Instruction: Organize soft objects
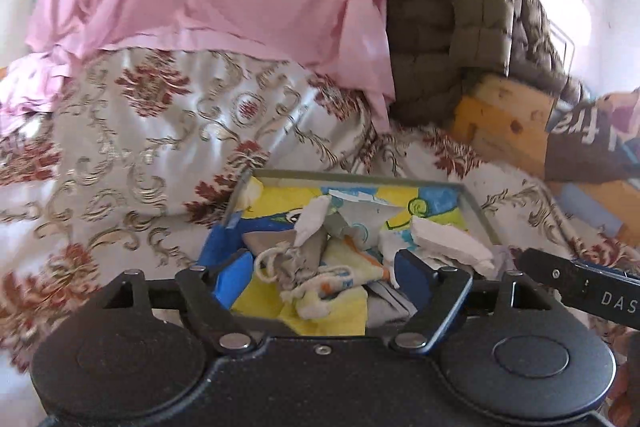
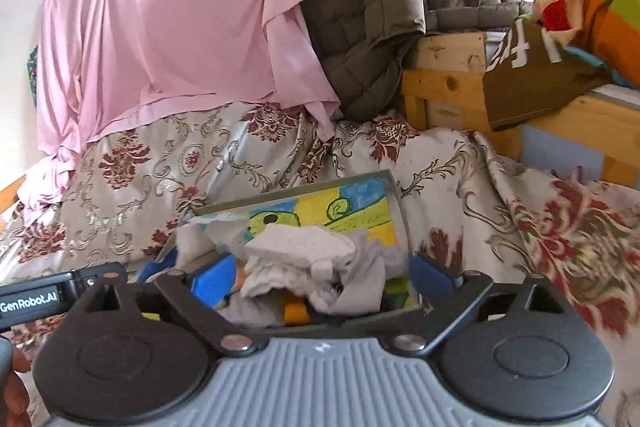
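left claw [image 1: 318,273]: released, tilted down over tray [image 1: 478,211] | right claw [image 2: 320,277]: released, tilted down, nothing grasped

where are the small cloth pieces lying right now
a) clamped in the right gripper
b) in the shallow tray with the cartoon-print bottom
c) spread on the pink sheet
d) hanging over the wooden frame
b: the cloth pieces lie heaped inside the tray, and the right gripper stands open, gripping nothing.

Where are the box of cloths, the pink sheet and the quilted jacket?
Box [image 1: 478,211]: left wrist view, right wall.
Pink sheet [image 2: 168,39]: right wrist view, middle of the drape.
Quilted jacket [image 2: 372,23]: right wrist view, hanging front panel.
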`<state>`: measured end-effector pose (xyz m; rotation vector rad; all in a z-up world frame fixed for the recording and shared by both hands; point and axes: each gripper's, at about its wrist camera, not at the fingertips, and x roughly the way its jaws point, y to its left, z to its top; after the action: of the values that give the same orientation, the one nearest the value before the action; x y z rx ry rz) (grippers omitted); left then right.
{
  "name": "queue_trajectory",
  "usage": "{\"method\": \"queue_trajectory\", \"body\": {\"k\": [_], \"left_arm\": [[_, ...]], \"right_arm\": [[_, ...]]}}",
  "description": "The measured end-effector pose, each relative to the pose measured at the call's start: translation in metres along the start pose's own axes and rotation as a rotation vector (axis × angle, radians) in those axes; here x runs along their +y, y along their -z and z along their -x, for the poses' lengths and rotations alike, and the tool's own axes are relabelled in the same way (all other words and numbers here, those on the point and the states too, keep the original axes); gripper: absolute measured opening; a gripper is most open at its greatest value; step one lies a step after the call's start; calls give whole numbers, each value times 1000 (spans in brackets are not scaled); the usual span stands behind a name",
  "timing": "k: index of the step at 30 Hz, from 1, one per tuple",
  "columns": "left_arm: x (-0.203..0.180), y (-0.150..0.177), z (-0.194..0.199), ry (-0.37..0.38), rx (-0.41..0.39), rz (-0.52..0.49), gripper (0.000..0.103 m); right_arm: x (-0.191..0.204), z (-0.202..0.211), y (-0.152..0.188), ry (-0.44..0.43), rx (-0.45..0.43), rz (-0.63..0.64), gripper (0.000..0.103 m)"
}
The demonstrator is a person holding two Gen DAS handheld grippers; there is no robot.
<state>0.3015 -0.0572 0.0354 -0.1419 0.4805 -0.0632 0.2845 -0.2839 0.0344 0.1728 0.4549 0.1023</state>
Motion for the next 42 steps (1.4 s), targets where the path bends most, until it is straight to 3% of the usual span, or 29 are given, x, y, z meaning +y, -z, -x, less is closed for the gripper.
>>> {"method": "queue_trajectory", "body": {"k": [10,20,31,42], "left_arm": [[18,40,98,-21,-50,72,97],[30,81,174,-35,-67,65,102],[37,120,214,-72,-11,33,102],[42,129,223,-91,-7,39,102]], "right_arm": [[20,91,38,-15,-20,22,103],[35,152,77,-17,25,19,103],[44,186,102,-13,73,26,103],[46,190,108,1,86,34,103]]}}
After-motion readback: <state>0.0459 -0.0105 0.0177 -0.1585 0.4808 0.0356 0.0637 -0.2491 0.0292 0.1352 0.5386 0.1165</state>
